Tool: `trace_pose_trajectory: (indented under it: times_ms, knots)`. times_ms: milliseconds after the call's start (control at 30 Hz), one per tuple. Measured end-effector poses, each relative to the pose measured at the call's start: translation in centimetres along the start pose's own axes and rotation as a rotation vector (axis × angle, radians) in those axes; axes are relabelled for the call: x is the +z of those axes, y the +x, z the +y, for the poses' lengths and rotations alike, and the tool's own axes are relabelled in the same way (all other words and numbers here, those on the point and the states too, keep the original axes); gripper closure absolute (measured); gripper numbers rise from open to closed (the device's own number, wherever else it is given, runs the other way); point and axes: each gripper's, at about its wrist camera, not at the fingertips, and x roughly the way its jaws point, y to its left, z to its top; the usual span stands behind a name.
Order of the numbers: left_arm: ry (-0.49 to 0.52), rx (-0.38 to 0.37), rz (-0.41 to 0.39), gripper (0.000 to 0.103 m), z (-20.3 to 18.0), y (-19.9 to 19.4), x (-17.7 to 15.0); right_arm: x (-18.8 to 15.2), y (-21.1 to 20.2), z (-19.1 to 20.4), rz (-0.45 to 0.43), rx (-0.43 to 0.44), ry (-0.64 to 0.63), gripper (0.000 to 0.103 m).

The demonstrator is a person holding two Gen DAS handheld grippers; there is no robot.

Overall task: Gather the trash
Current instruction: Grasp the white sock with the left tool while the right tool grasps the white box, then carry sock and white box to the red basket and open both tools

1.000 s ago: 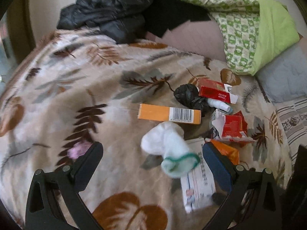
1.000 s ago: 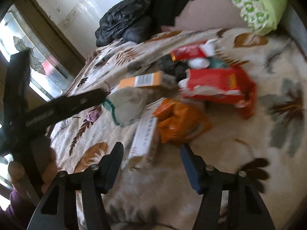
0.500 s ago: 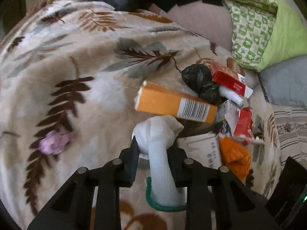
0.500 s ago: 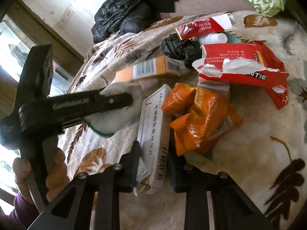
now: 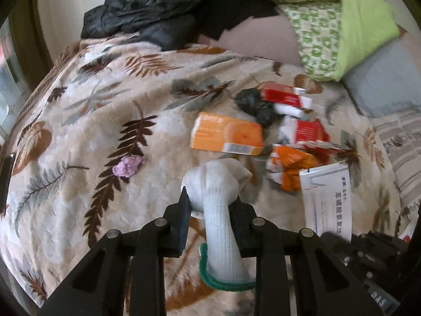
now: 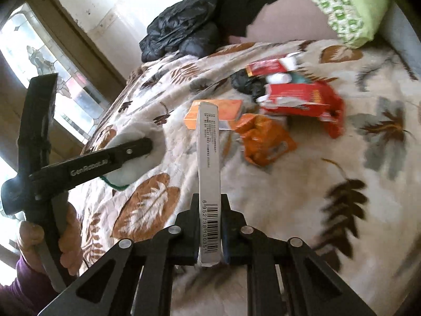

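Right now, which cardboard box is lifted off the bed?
The slim white barcoded carton, clamped by the right gripper. The flat orange box lies on the blanket.

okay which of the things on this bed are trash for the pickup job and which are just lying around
Job: white knitted glove, white flat carton, orange box, crumpled orange wrapper, red torn packet, black crumpled bag.
Lying about: black jacket, green patterned quilt.

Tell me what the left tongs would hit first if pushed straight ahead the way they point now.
The left tongs, shut on the white sock, point toward the orange box lying on the blanket. The sock's bunched end would probably meet that box first, though depth is unclear.
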Motion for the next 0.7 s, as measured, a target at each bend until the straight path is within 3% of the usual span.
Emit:
trace_pose_trajectory:
  times_ms: [333,700]
  knots:
    - [0.188,-0.049,-0.069,0.077,-8.0,-4.3,-1.7,-2.8,-8.2,-4.4,-0.095,-0.149,0.080,0.090]
    - [0.403,-0.186,-0.105,0.077,-19.6,-6.7,-3.3,-7.4,-16.4,-9.8,-0.183,-0.310,0.198,0.090]
